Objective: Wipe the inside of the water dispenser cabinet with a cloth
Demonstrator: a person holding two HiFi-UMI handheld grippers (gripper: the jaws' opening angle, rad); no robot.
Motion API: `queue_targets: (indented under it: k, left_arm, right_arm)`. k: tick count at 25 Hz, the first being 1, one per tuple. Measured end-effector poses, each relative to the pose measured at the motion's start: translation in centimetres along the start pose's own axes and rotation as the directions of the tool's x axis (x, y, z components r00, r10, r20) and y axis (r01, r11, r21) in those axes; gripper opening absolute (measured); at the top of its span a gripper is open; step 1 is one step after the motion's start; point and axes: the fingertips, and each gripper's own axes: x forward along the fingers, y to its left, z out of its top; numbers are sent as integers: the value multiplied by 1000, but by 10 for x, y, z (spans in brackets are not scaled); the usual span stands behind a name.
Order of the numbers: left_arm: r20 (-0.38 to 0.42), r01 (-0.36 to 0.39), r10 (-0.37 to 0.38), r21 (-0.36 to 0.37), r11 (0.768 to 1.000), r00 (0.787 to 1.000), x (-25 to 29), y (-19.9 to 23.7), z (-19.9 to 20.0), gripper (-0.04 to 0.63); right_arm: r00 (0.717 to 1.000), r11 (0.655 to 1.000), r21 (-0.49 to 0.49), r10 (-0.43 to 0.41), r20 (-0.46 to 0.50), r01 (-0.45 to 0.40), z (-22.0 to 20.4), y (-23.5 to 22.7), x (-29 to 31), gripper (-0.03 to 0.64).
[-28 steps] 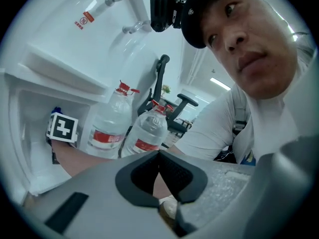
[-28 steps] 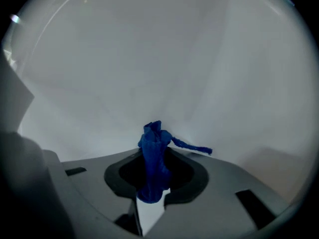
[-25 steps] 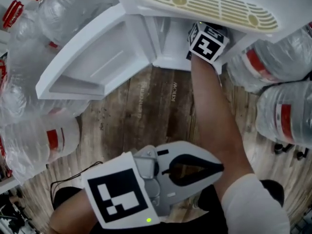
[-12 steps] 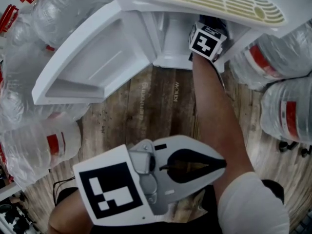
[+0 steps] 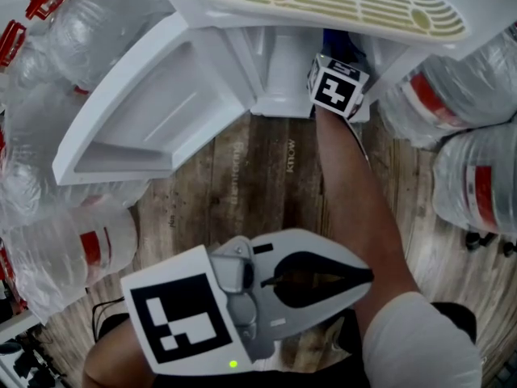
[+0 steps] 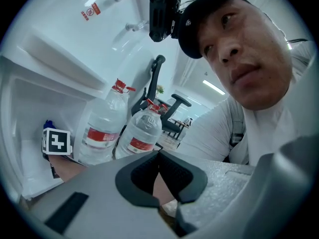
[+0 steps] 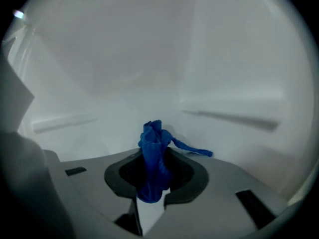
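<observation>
**Cloth in the cabinet, wipe in hand**

The blue cloth is bunched and clamped in the right gripper, which reaches into the open cabinet, close to its white inner wall. I judge this to be the wiping step. Next, the cloth needs pressing to the wall and sweeping across. The left gripper hangs low, jaws together on nothing. Bottles crowd both sides. The door stands open at left, and the grille overhangs the reach.

Blue cloth against white cabinet; clear bottles with red labels, brown wood-grain floor.
</observation>
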Motion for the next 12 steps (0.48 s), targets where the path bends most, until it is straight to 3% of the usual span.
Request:
queue_targets:
  k: [7,12]
  left_arm:
    - [-5,-1,1,4,1000,1000,-6,-3,-4,3]
    - [-6,-8,8,0,1000,1000,-10,-3,-6,3]
  right_arm:
    - [969,997,-20,80,235,-77,89,34,-23,86]
    - [959,996,-28,93,269,-88,104,37,-14,86]
